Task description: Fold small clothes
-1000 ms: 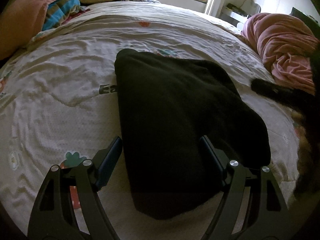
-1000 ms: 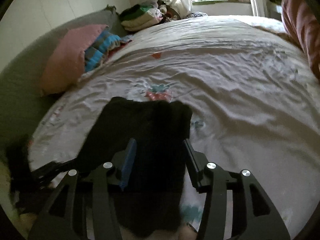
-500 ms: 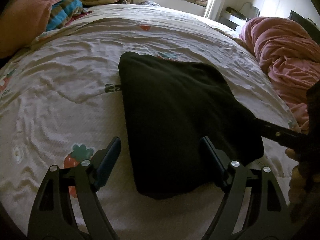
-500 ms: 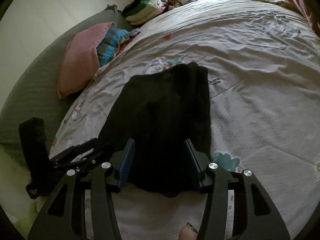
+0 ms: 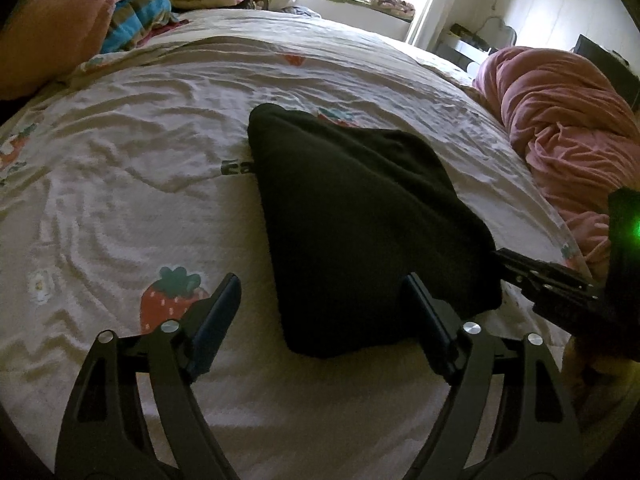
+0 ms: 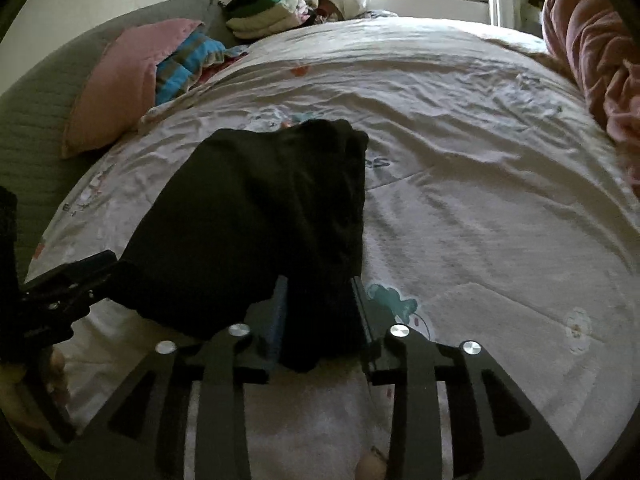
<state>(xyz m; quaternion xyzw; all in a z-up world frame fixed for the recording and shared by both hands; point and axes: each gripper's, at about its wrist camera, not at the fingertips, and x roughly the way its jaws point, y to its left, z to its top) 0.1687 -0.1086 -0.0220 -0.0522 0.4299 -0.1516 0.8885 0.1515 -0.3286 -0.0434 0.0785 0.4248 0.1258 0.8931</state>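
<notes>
The left gripper (image 5: 320,312) hovers low over the bed sheet (image 5: 120,184), aimed forward along the bed toward the window, its two fingers spread wide and holding nothing; the near corner of the black garment (image 5: 360,216) lies on the sheet in the gap between them, and its right finger (image 5: 426,312) overlaps the cloth's near edge, though whether it touches cannot be told. The right gripper (image 6: 320,312) reaches in from the garment's other side, also held low and pointing forward, with its fingers drawn narrow and pinched on a bunched corner of the cloth, which hangs in a thick fold between the blue-padded left finger (image 6: 278,312) and the other one. In the left wrist view the right gripper shows as a dark arm at the garment's right edge, with a green light glowing on its body. There is one black garment, folded into a rough wedge; it lies near the middle of the sheet, its long axis running from the near end by the grippers away toward the window, narrowing to a rounded far end. It partly covers dark printed letters on the sheet. One printed strawberry (image 5: 168,300) lies just beside the left gripper's left finger. One pink pillow (image 6: 116,80) leans at the head end beside one blue striped blanket (image 6: 188,60), with one stack of folded clothes (image 6: 264,12) beyond, and one rumpled pink quilt (image 5: 568,128) lies along the far right side
</notes>
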